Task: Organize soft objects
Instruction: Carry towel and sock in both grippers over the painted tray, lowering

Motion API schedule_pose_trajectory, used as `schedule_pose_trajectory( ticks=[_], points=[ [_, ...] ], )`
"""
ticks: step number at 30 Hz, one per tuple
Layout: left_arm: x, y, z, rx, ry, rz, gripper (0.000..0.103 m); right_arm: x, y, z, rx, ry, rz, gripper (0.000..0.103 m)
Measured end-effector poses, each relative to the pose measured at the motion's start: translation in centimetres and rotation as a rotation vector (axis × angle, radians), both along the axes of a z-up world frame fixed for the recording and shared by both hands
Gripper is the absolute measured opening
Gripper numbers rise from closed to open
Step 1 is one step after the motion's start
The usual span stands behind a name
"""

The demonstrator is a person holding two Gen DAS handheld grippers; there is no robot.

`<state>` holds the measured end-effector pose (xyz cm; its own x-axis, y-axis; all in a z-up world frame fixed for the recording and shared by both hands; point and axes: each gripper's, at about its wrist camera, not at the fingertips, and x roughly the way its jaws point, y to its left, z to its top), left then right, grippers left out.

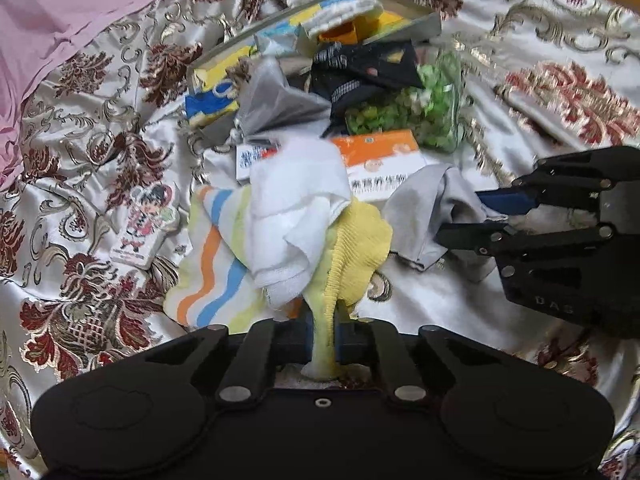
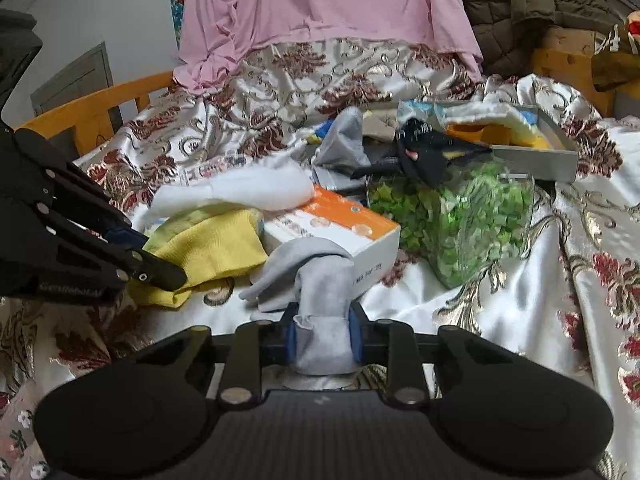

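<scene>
A heap of soft things lies on a patterned satin bedspread (image 1: 80,140). My left gripper (image 1: 323,340) is shut on the cuff of a yellow sock (image 1: 360,248), which trails up under a white cloth (image 1: 296,208) beside a striped cloth (image 1: 216,272). My right gripper (image 2: 325,340) is shut on a light grey sock (image 2: 320,280) that drapes against an orange-and-white box (image 2: 340,224). From the left wrist view the right gripper (image 1: 480,220) grips that grey sock (image 1: 424,208) from the right. The left gripper (image 2: 156,256) shows at the left, on the yellow sock (image 2: 216,248).
Behind the heap are a black sock (image 1: 360,68), a darker grey cloth (image 1: 276,108), a clear bag of green pieces (image 2: 460,216) and a grey tray (image 2: 532,160) with more cloths. A small cartoon pack (image 1: 144,228) lies left. Pink fabric (image 2: 320,8) and a wooden bed rail (image 2: 92,108) stand behind.
</scene>
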<state>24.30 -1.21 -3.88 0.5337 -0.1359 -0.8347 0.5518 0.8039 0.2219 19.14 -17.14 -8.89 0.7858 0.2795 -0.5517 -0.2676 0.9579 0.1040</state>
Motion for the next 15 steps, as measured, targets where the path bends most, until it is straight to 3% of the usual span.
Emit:
schedule_pose_trajectory(
  ticks=[8,13,15],
  points=[
    [-1.2,0.7,5.4,-0.240,0.051,0.011,0.005,-0.9,-1.1,2.3,0.028,-0.093,-0.049,0.023],
    [-1.1,0.8,7.5,-0.428,0.081,0.054,0.005,-1.4,-2.3,3.3,0.047,-0.124,-0.099,0.023],
    [-0.7,1.0,7.8,-0.455,0.066,0.086,0.005,-1.5,-2.8,3.4,0.053,-0.131,-0.120,0.023]
  ],
)
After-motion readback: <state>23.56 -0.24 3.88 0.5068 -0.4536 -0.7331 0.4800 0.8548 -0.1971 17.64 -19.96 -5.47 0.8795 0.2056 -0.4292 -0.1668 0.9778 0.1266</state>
